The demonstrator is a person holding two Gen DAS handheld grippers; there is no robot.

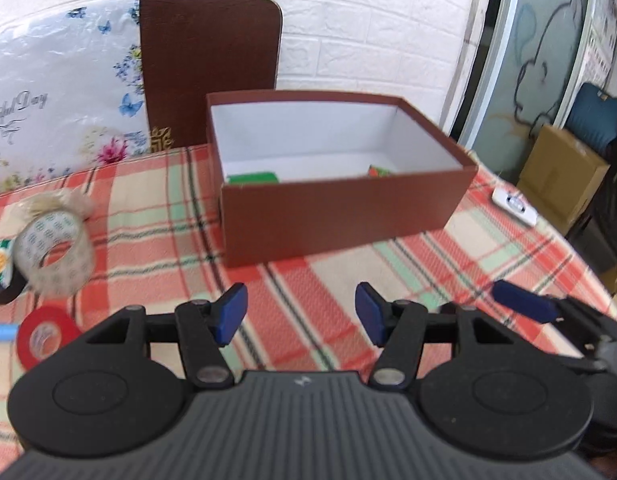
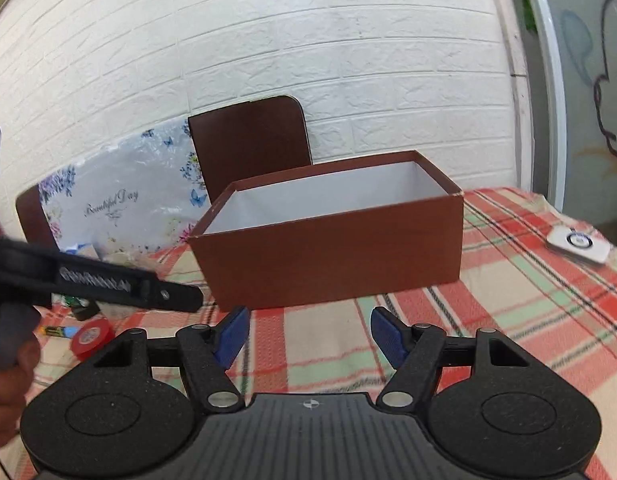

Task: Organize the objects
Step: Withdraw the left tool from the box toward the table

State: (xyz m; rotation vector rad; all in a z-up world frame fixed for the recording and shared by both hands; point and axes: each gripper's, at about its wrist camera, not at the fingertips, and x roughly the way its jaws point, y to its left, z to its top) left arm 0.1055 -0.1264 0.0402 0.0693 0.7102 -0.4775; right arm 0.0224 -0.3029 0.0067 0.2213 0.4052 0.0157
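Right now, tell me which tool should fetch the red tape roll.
Left. The red tape lies just beside the empty left tool; the right tool sits farther from it.

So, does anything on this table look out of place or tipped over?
Only the clear tape roll, left of the brown box: it stands tilted on its edge, propped against other items, not flat like the red tape roll. Nothing looks spilled or damaged.

white brick wall (image 2: 308, 40), cardboard carton (image 1: 560, 176)
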